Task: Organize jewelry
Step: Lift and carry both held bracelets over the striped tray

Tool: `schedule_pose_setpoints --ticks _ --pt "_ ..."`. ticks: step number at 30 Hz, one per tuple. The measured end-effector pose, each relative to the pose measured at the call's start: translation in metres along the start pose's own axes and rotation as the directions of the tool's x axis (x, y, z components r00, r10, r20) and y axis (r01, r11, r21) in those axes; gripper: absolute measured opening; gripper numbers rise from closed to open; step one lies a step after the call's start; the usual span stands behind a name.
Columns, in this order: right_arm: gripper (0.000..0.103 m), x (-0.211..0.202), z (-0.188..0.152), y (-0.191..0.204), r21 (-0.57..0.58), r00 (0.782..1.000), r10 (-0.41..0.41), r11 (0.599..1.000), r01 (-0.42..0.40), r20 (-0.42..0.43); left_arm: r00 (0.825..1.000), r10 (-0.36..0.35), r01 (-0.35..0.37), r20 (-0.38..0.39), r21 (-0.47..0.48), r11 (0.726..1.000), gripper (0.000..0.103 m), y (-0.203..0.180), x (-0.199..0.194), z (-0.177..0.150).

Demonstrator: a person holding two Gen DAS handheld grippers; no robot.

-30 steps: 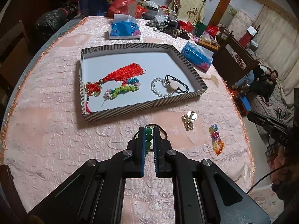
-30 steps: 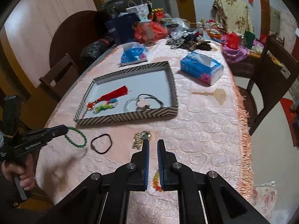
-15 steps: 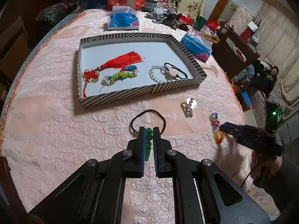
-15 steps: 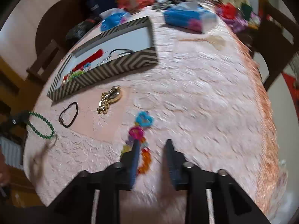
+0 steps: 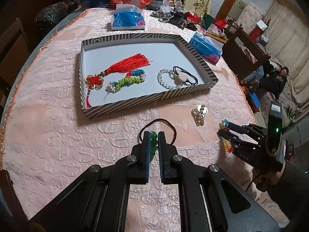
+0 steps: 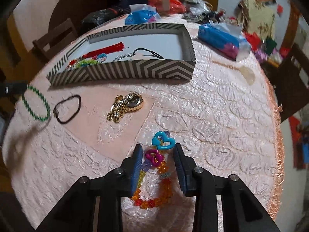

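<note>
My left gripper (image 5: 154, 135) is shut on a green bead bracelet (image 5: 153, 143) and holds it above the table; the bracelet hangs at the left in the right wrist view (image 6: 35, 104). A black hair tie (image 5: 158, 129) lies under it. My right gripper (image 6: 157, 150) is open, its fingers on either side of a colourful bead bracelet with heart charms (image 6: 156, 166) on the cloth. A gold brooch (image 6: 125, 106) lies between them. The striped tray (image 5: 146, 101) holds a red tassel (image 5: 123, 65), a bead string, a clear bracelet and a hair tie.
The round table has a pink cloth (image 5: 48, 135). Blue tissue packs (image 5: 127, 20) (image 6: 222, 38) lie behind and right of the tray. Clutter fills the far edge. Wooden chairs (image 6: 56, 36) stand around.
My right gripper has opened and dropped down around the colourful bracelet. My left gripper has pulled back a little with the green bracelet held.
</note>
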State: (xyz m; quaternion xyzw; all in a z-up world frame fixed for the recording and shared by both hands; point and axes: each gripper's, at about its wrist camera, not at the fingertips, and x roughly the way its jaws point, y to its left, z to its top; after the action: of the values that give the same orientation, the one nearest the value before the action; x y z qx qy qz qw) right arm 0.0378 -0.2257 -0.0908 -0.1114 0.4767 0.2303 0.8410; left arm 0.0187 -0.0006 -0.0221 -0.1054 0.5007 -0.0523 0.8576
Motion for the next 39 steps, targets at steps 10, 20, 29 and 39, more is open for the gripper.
schedule_pose_setpoints --ticks 10,20,29,39 --pt "0.013 -0.047 0.011 -0.024 0.167 0.994 0.072 0.982 -0.086 0.086 1.000 -0.008 0.008 0.004 0.025 1.000 0.006 -0.009 0.004 0.009" --pt "0.013 -0.098 0.044 -0.019 0.173 0.977 0.114 0.974 -0.145 0.180 1.000 -0.012 0.011 0.026 0.051 0.999 0.006 -0.023 0.001 0.019" --pt "0.013 -0.107 0.072 -0.013 0.132 0.971 0.131 0.978 -0.159 0.201 0.997 -0.011 0.006 0.072 0.060 0.998 0.006 -0.026 -0.010 0.039" --pt "0.013 -0.094 0.111 -0.012 0.133 0.969 0.148 0.975 -0.176 0.200 0.993 -0.011 0.006 0.114 0.046 0.999 0.006 -0.018 -0.009 0.082"
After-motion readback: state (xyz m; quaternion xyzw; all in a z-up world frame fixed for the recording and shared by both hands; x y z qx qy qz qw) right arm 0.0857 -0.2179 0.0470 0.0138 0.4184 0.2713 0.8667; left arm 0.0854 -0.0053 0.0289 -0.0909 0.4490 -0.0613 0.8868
